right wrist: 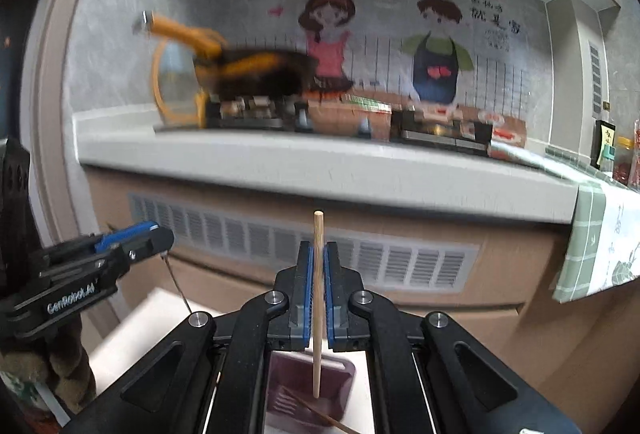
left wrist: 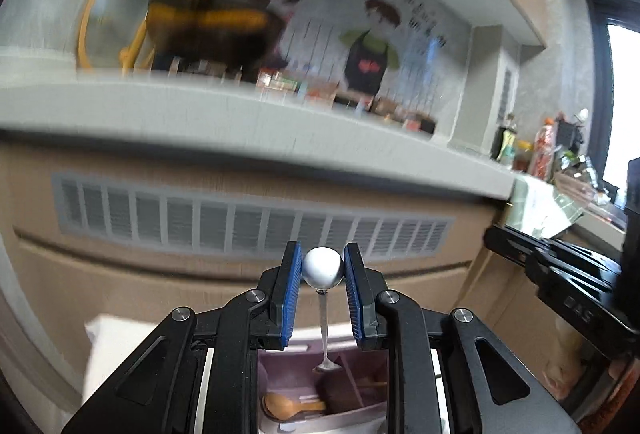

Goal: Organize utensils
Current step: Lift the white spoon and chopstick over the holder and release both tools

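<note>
**Utensils held over organiser**

Left gripper (left wrist: 322,268): jaws clamped on spoon (left wrist: 323,326) by its round white knob, bowl hanging above pink organiser tray (left wrist: 280,366). Light, slick metal; likely swings. Right gripper (right wrist: 318,274): jaws pinching wooden chopstick (right wrist: 318,306) mid-shaft, upright above the tray; stiff, light.

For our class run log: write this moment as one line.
left gripper: shut on spoon | right gripper: shut on chopstick | both above utensil tray

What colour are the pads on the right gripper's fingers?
Blue pads, clearest in the right wrist view, clamping a wooden stick.
</note>
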### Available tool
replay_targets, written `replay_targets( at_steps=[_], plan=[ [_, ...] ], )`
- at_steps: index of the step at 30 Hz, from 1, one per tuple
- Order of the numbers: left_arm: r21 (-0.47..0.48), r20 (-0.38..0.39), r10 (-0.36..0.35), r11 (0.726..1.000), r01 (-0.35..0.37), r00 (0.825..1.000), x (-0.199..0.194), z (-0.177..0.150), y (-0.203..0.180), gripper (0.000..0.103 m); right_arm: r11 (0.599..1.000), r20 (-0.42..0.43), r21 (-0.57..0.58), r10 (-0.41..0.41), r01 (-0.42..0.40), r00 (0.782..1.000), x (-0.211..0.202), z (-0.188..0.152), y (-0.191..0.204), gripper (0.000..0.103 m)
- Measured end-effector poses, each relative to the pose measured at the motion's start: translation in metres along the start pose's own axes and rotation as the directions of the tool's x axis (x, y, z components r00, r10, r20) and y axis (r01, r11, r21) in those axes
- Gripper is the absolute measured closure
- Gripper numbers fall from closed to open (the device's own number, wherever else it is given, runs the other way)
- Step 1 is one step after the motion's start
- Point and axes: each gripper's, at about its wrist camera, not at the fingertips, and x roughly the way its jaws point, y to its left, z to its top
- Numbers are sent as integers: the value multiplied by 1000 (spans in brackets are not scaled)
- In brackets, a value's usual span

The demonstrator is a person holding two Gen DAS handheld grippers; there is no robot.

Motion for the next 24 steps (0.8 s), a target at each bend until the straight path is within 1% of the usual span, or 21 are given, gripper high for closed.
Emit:
replay_targets(
  at_steps=[3, 5, 7, 10, 11, 13, 15, 16, 17, 19, 20, 23, 24],
  plan=[
    [-11, -80, -5, 1000, 4, 997, 26, -24, 2, 81, 1000, -75, 8, 19, -19, 997, 19, -22, -4, 99],
    [-6, -114, -1, 1000, 1, 994, 35, -38, 0, 81, 999, -120, 16, 37, -36, 992, 28, -37, -6, 99],
    [-15, -147, -4, 1000, 2, 989, 44, -50, 2, 81, 999, -155, 18, 35, -32, 987, 33, -49, -8, 99],
    [-35, -189, -15, 999, 9, 982, 48, -65, 0, 80, 998, -224, 44, 46, -37, 974, 44, -70, -13, 99],
    [-39, -196, -21, 999, 14, 980, 48, -68, 1, 79, 997, -256, 68, 65, -49, 964, 48, -78, -17, 99],
    [-43, -203, -27, 999, 19, 979, 43, -74, 3, 75, 993, -296, 101, 95, -67, 950, 52, -87, -22, 97],
    [-69, -194, -41, 997, 28, 980, 33, -76, 6, 59, 988, -335, 125, 124, -86, 934, 54, -93, -27, 96],
    [-90, -183, -47, 995, 31, 982, 26, -77, 10, 55, 985, -342, 138, 142, -99, 929, 53, -94, -29, 95],
    [-113, -164, -47, 993, 29, 985, 16, -77, 13, 51, 982, -338, 155, 159, -112, 928, 50, -95, -32, 95],
    [-145, -127, -32, 989, 14, 991, -3, -75, 18, 49, 975, -283, 179, 181, -134, 942, 31, -93, -38, 95],
    [-157, -111, -20, 988, 3, 994, -13, -76, 19, 48, 975, -230, 178, 172, -132, 958, 16, -90, -40, 95],
    [-174, -88, 19, 984, -34, 996, -42, -83, 23, 46, 983, -143, 148, 127, -105, 982, -19, -84, -44, 90],
    [-174, -89, 34, 984, -49, 995, -51, -88, 23, 46, 986, -124, 134, 112, -95, 986, -31, -83, -45, 85]
  ],
)
